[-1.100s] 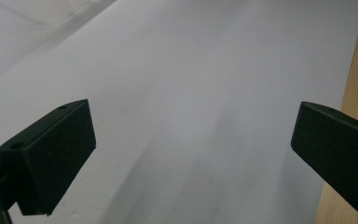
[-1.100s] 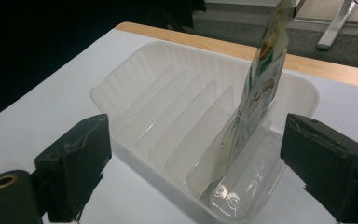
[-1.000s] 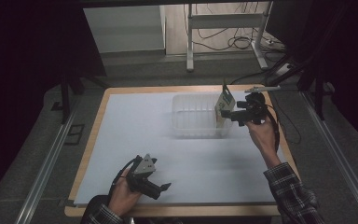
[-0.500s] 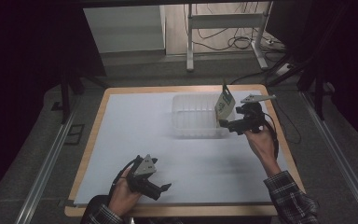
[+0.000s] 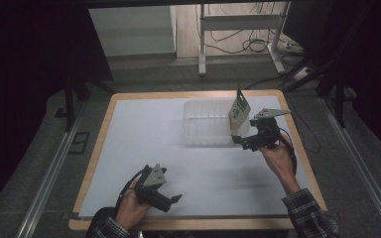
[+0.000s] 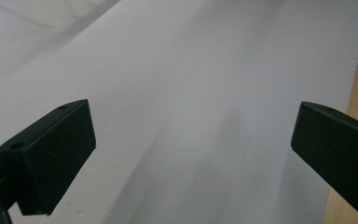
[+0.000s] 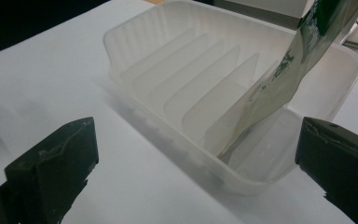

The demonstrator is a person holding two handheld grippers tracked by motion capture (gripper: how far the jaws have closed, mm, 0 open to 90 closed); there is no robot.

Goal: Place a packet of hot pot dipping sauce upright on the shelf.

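the right gripper (image 5: 243, 140), black with a grey three-cornered plate on top, hovers just beside the near right corner of the clear ribbed plastic bin with upright dividers (image 5: 203, 124); in its own view its jaws stand wide apart with nothing between them. straight ahead of those jaws, and a little to the right in that view, the flat green-and-white printed pouch (image 7: 289, 79) stands in the bin's endmost slot, its lower edge down on the bin floor and its top tilted away over the bin's far right rim. its long axis runs steeply up and away from the gripper, so the near bin wall lies between the jaws and the pouch's foot, while its upper half rises free above the rim.

the left gripper (image 5: 166, 198) rests low at the near left of the white sheet covering the wooden table (image 5: 129, 148), jaws likewise apart over bare sheet, well apart from the bin. the right hand (image 5: 278, 158) is by far the nearer to the pouch.

the remaining slots to the left of the pouch look empty. the sheet is open all round the bin, and the table's wooden right edge (image 5: 302, 148) sits near the right hand, so room is tighter on that side.
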